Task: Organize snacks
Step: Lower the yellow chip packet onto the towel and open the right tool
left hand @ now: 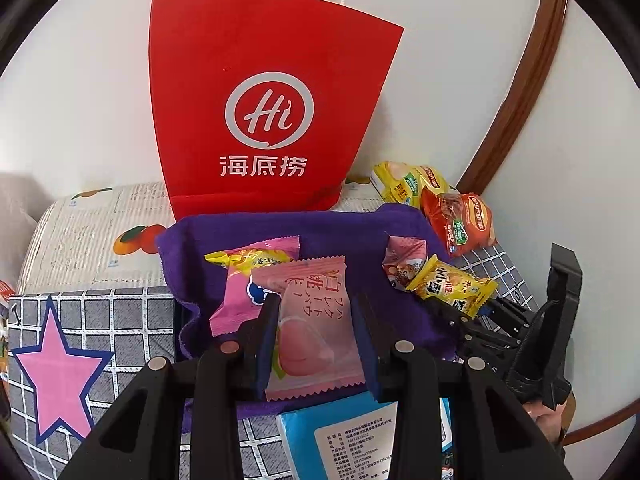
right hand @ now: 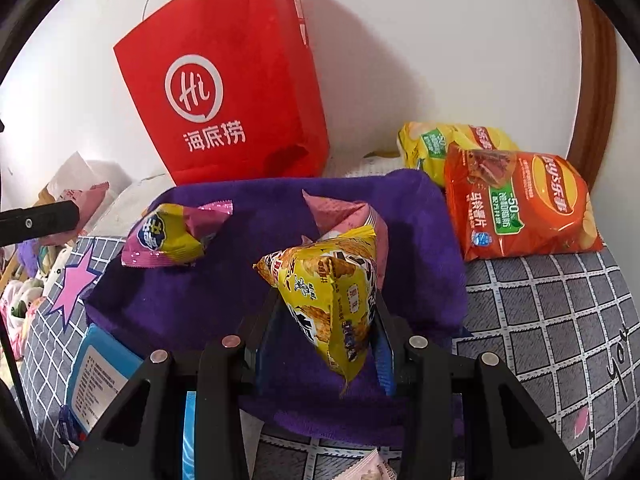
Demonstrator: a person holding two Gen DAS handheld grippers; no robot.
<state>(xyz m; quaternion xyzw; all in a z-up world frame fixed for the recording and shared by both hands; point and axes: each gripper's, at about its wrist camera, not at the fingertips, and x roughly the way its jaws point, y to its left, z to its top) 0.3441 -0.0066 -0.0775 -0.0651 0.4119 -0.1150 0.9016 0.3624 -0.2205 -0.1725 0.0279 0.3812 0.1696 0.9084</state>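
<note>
My left gripper (left hand: 316,312) is shut on a pink peach snack packet (left hand: 310,332) and holds it over the purple cloth (left hand: 340,232). My right gripper (right hand: 326,308) is shut on a yellow snack packet (right hand: 332,296) above the same cloth (right hand: 240,280); that packet also shows in the left wrist view (left hand: 452,286). On the cloth lie a pink and yellow packet (right hand: 176,236), a second pink packet (left hand: 240,300) and a pink wrapper (right hand: 344,216). A red paper bag (left hand: 264,108) stands upright behind the cloth against the wall.
A yellow chip bag (right hand: 448,144) and an orange chip bag (right hand: 524,204) lie at the back right. A blue packet (left hand: 344,436) lies at the cloth's near edge. The surface is a grey checked sheet (right hand: 552,312) with a pink star (left hand: 60,368). A wooden frame (left hand: 520,92) stands right.
</note>
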